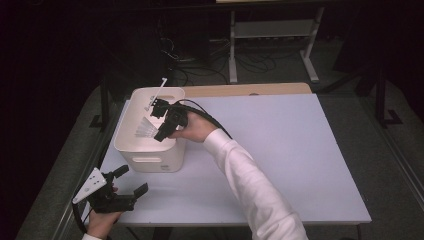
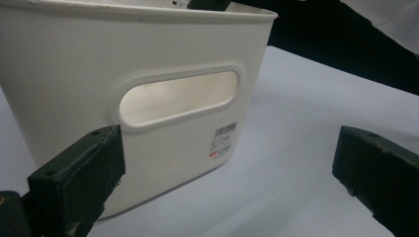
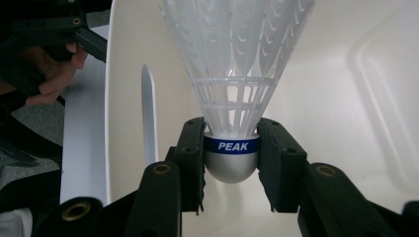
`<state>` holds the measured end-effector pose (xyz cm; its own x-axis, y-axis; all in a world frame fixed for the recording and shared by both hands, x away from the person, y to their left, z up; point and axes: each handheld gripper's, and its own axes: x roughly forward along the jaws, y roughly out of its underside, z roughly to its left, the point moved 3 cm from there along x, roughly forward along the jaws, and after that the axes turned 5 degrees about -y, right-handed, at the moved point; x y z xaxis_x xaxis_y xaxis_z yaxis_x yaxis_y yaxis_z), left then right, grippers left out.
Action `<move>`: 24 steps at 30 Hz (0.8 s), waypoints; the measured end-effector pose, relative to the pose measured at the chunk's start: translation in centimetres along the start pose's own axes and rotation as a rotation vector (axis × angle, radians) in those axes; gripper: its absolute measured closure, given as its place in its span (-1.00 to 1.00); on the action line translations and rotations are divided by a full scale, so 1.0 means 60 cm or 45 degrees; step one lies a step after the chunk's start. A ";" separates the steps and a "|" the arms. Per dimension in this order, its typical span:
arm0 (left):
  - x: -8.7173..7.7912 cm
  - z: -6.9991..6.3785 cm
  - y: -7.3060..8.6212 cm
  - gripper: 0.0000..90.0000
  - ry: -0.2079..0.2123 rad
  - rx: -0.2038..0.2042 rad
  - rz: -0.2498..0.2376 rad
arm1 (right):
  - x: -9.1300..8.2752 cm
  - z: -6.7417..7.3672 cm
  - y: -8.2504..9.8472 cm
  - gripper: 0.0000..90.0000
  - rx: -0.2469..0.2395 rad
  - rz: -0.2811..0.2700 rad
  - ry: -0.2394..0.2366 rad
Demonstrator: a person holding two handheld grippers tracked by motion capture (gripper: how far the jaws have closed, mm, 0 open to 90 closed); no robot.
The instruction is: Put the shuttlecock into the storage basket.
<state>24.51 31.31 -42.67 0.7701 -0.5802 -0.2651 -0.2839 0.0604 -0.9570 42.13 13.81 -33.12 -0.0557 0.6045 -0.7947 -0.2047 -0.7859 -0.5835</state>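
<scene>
Holding stock as follows: table (image 1: 280,150), bare save one item; white bin (image 1: 150,150) at left side, interior in right gripper view; right gripper (image 3: 231,163) over bin, pinching shuttlecock (image 3: 232,98) at cork; left gripper (image 1: 131,182) idle near bin, jaws spread, holding nothing; carry judged done, release into bin outstanding
</scene>
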 end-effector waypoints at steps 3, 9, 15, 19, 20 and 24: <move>0.000 0.000 0.000 -1.00 0.001 0.006 0.004 | 0.007 0.002 0.001 0.38 0.015 0.020 -0.002; 0.001 -0.001 0.000 -1.00 0.005 -0.007 -0.005 | 0.020 0.001 0.001 -0.13 0.014 0.040 0.022; 0.000 0.000 0.000 -1.00 0.003 0.004 0.006 | 0.009 -0.005 0.000 -0.63 0.038 -0.005 0.087; 0.000 0.000 0.001 -1.00 0.002 0.004 0.009 | -0.009 -0.011 0.001 -0.84 0.053 -0.048 0.124; 0.001 0.000 0.001 -1.00 0.003 0.004 0.006 | -0.013 -0.013 0.001 -0.91 0.048 -0.058 0.144; 0.000 0.001 0.001 -1.00 0.000 0.008 0.010 | -0.032 -0.017 0.004 -1.00 0.061 -0.108 0.188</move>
<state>24.50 31.35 -42.75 0.7679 -0.5798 -0.2724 -0.2863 0.0697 -0.9556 43.19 12.34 -31.91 0.1074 0.6399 -0.7609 -0.2492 -0.7236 -0.6437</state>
